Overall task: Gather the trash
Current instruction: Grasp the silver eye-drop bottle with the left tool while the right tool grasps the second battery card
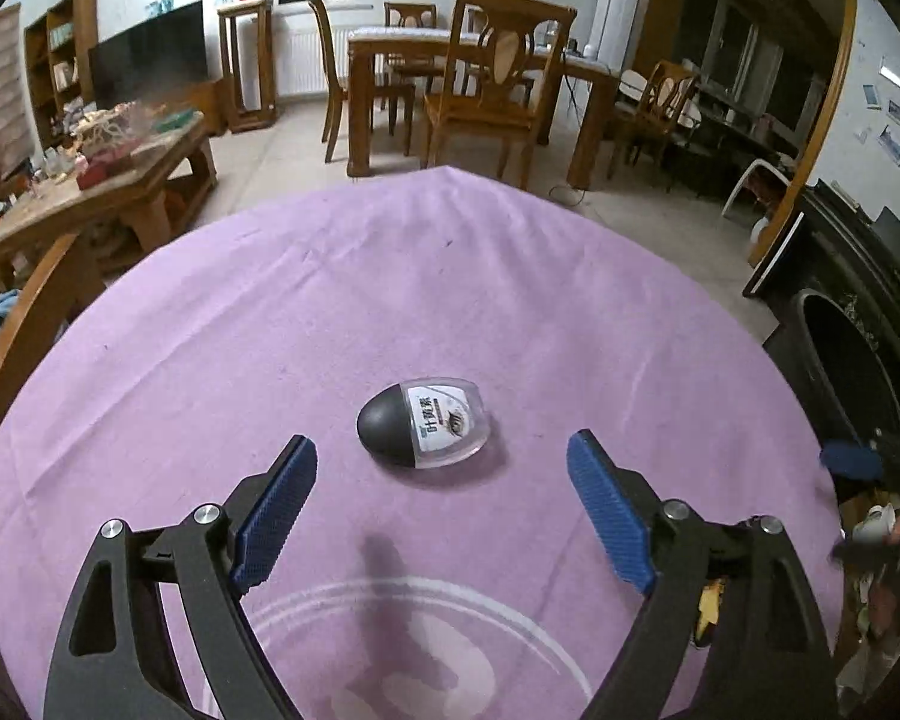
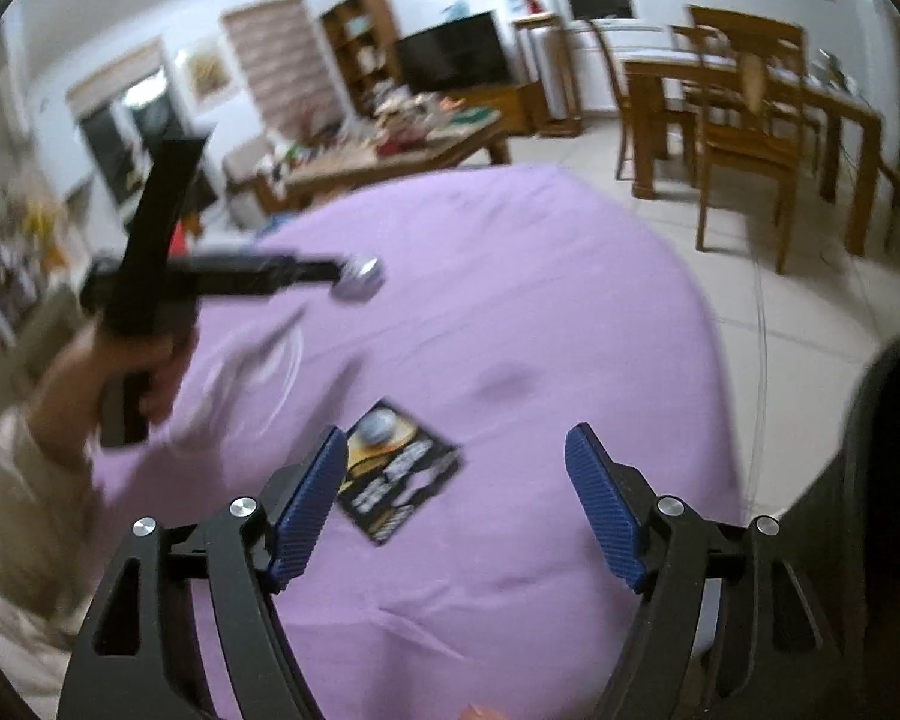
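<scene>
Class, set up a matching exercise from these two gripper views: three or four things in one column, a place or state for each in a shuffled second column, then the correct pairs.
Things:
1. small bottle
2. flat packet
3. left gripper
4. dining table

Places or states:
A. black, flat on the purple cloth by the right gripper
B. on the floor behind
C. on its side, dark cap
D. open, empty

Pairs: 1-C, 2-A, 3-D, 4-B

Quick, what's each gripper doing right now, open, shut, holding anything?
Left gripper: open, empty, small oval container lying ahead of its fingertips.
Right gripper: open, empty, over a dark flat packet.
</scene>
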### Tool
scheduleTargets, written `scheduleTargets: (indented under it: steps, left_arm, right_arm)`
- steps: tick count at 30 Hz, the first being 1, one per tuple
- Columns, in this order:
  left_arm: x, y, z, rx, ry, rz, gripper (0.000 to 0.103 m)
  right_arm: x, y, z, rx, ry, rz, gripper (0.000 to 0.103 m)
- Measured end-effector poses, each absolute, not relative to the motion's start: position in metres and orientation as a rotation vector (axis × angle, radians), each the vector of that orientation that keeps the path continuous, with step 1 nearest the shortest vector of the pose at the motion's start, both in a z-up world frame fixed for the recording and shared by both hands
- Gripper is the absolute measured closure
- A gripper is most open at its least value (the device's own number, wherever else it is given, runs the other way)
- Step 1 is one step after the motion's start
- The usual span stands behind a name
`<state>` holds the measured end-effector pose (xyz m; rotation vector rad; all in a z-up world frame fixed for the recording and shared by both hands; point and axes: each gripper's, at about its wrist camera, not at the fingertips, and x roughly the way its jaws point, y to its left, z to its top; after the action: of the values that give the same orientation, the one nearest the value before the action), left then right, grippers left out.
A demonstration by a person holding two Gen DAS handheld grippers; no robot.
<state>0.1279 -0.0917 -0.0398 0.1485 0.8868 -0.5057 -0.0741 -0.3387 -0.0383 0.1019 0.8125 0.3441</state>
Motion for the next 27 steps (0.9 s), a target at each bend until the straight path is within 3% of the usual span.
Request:
scheduleTargets:
  steps: [2, 8, 13, 14, 16, 20, 22, 27]
  left_arm:
    - [0.134, -0.094, -0.044, 0.166, 0.904, -0.506, 0.018]
    - [0.144, -0.096, -0.056, 0.162, 0.924, -0.519, 0.019]
    - [0.141, -0.092, -0.059, 0.202, 0.889, -0.49, 0.044]
    - [0.139, -0.093, -0.058, 0.198, 0.885, -0.483, 0.049]
    - [0.139, -0.087, -0.057, 0.156, 0.879, -0.499, 0.049]
    - [0.137, -0.083, -0.056, 0.136, 0.872, -0.512, 0.049]
    - [0.138, -0.081, -0.055, 0.111, 0.869, -0.523, 0.049]
    - [0.132, -0.077, -0.05, 0.076, 0.846, -0.551, 0.049]
  right_arm:
    - [-0.069, -0.312, -0.046, 0.035, 0.846, 0.355, 0.022]
    - [-0.062, -0.268, -0.071, -0.137, 0.906, 0.338, 0.022]
    - [-0.052, -0.265, -0.078, -0.17, 0.935, 0.339, 0.022]
    - [-0.05, -0.263, -0.078, -0.173, 0.936, 0.338, 0.025]
    - [-0.045, -0.263, -0.078, -0.165, 0.936, 0.336, 0.029]
    - [-0.038, -0.274, -0.075, -0.127, 0.921, 0.311, 0.053]
    - [-0.039, -0.284, -0.074, -0.106, 0.914, 0.312, 0.056]
    - [-0.042, -0.293, -0.074, -0.055, 0.901, 0.334, 0.084]
